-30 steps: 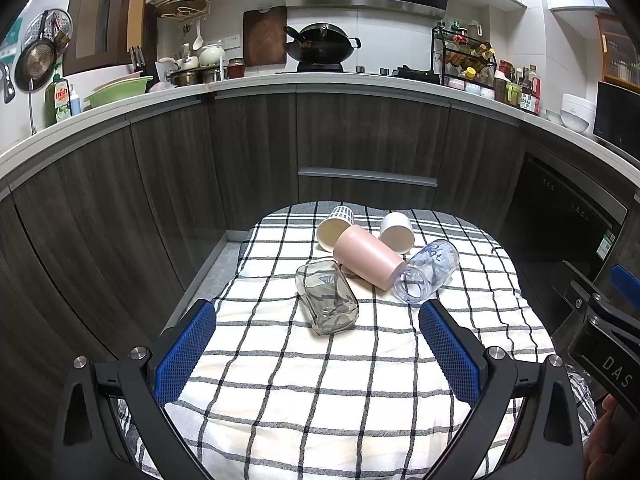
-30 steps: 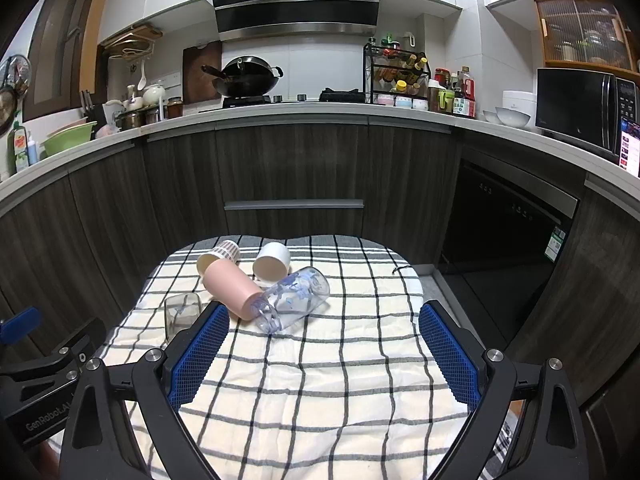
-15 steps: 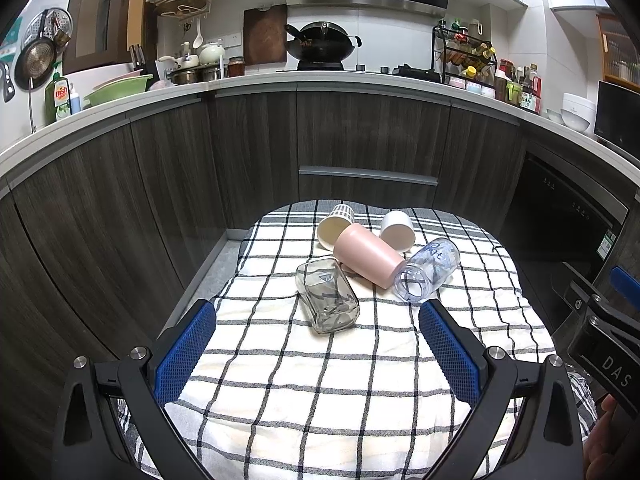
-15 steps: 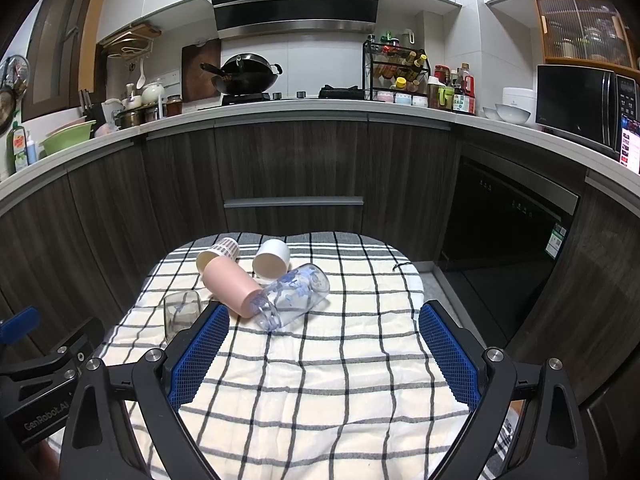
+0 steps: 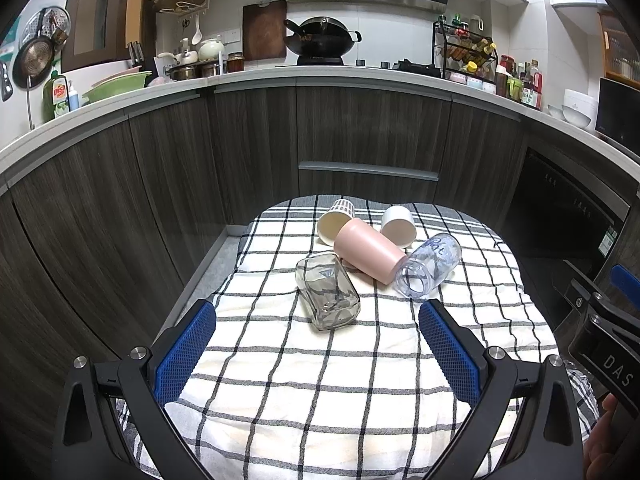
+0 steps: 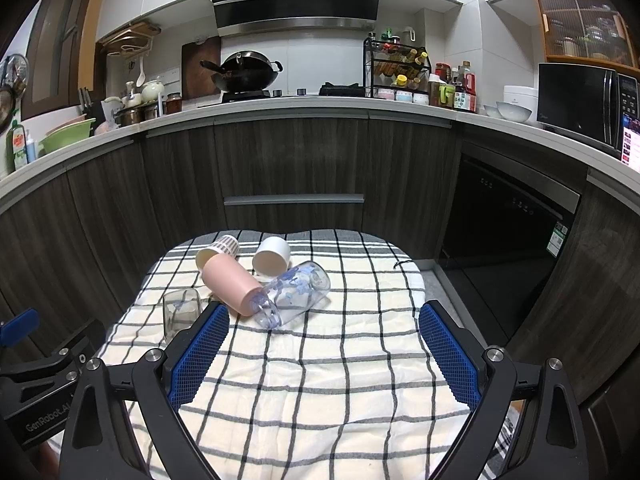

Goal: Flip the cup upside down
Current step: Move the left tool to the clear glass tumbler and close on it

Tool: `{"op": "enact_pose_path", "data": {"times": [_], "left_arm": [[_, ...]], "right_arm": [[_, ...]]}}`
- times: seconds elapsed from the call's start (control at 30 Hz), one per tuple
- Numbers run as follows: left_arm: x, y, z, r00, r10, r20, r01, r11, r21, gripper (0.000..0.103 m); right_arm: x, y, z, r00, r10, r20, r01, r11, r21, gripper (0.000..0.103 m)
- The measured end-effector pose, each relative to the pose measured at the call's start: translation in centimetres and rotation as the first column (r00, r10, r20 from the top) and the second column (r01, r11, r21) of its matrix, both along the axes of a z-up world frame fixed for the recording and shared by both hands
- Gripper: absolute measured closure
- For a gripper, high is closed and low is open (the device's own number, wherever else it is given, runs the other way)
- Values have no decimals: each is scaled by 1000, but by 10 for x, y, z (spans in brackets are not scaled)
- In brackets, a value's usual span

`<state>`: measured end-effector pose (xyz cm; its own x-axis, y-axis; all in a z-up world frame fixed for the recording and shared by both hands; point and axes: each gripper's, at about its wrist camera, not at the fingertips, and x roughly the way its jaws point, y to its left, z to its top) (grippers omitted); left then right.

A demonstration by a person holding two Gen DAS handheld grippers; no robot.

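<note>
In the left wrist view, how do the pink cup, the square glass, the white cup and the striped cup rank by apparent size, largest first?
1. pink cup
2. square glass, close to the pink one and nearer the camera, so unsure
3. white cup and striped cup: look alike, both partly hidden and farthest away
</note>
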<state>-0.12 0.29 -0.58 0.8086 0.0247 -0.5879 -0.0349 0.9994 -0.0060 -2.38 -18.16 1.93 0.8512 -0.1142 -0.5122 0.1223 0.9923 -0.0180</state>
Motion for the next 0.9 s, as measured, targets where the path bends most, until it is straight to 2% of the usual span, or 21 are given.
{"op": "enact_pose_path", "data": {"times": [0.3,0.5,0.9], "left_arm": [[15,-1,-6,1000,5,-19,-5,1000,6,0],[34,-1,-14,999,17,-39,-17,1000,0,0],[103,-8,-49,995,39,-93,-40,999,-2,0]], "right_arm": [[5,1,-5,1000,1,-7,-1,1000,-2,7],[25,0,-6,1000,-4,-15,4,1000,-12,7],[77,-5,-20,998,-24,-51,22,999,-37,7]]}}
